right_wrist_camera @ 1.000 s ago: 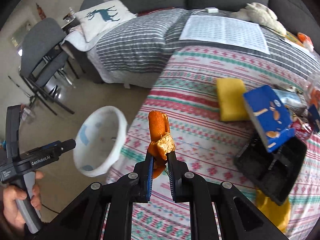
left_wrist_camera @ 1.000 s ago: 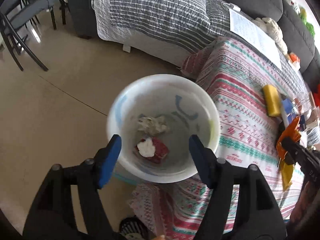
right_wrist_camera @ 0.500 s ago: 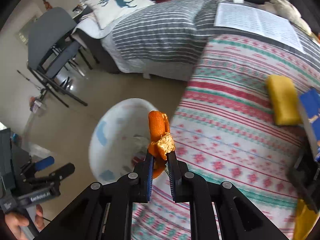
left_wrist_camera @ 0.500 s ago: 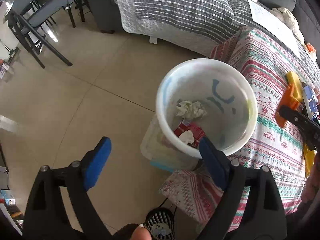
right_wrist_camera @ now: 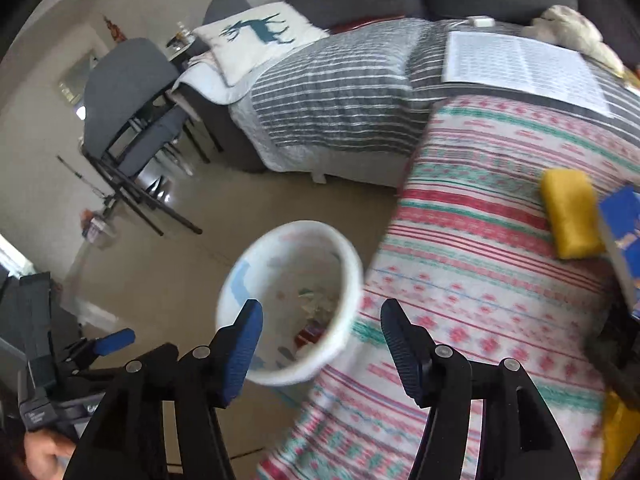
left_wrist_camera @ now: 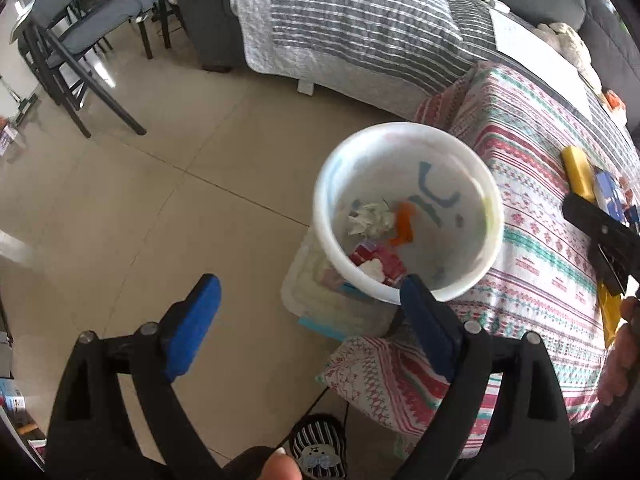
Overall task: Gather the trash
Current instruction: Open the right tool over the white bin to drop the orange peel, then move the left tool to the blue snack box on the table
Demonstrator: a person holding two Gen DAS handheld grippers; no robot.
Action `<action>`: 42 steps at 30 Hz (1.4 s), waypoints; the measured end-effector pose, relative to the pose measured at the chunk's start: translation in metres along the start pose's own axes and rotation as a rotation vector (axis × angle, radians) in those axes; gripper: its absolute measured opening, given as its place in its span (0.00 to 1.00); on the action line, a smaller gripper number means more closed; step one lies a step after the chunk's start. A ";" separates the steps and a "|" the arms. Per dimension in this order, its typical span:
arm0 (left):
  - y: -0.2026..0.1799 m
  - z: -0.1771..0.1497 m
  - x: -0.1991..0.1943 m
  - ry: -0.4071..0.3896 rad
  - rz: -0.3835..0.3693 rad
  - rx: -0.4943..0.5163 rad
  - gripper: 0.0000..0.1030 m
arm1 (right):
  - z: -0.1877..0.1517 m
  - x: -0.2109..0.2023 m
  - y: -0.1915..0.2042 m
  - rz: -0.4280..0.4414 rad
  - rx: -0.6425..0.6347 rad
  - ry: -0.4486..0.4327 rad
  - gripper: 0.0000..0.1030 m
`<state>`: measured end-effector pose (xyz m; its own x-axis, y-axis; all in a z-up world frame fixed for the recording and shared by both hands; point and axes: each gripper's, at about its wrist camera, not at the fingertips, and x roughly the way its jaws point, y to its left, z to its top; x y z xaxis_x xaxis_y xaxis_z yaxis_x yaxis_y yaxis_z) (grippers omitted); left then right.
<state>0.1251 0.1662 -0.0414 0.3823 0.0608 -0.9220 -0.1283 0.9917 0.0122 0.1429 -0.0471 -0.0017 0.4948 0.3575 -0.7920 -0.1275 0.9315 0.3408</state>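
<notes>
Since the peel's already dropped, here's how it looks around the white bin [left_wrist_camera: 408, 216]:

Right hand-held gripper [right_wrist_camera: 322, 344]: jaws just opened, nothing between them, hovering right above the bin so stuff falls straight in.
Orange peel [left_wrist_camera: 404, 224]: inside the bin, next to crumpled paper [left_wrist_camera: 370, 220] and a red wrapper [left_wrist_camera: 378, 260].
Left hand-held gripper [left_wrist_camera: 308, 320]: wide apart, empty, just beside the bin's near rim.
Still on the desk [right_wrist_camera: 480, 280]: yellow sponge [right_wrist_camera: 570, 216], well away from the bin, probably next.

Left gripper [left_wrist_camera: 308, 300] jaws wide and empty, white bin [left_wrist_camera: 408, 136] holding orange peel [left_wrist_camera: 404, 222], crumpled paper [left_wrist_camera: 370, 220]
</notes>
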 end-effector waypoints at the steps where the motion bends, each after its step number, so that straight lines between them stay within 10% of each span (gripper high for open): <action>1: -0.004 0.000 -0.001 -0.006 -0.007 0.007 0.97 | -0.003 -0.009 -0.006 -0.025 0.006 -0.004 0.62; 17: -0.120 -0.005 -0.023 -0.050 -0.118 0.198 1.00 | -0.047 -0.146 -0.167 -0.342 0.208 -0.054 0.74; 28: -0.218 -0.001 -0.037 -0.102 -0.141 0.231 1.00 | -0.088 -0.195 -0.265 -0.377 0.398 -0.122 0.76; 42: -0.336 0.021 -0.012 0.019 -0.298 0.111 1.00 | -0.094 -0.181 -0.332 -0.386 0.478 -0.122 0.76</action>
<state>0.1831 -0.1654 -0.0258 0.3704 -0.2349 -0.8987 0.0878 0.9720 -0.2179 0.0144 -0.4144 -0.0190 0.5267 -0.0352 -0.8493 0.4644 0.8488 0.2528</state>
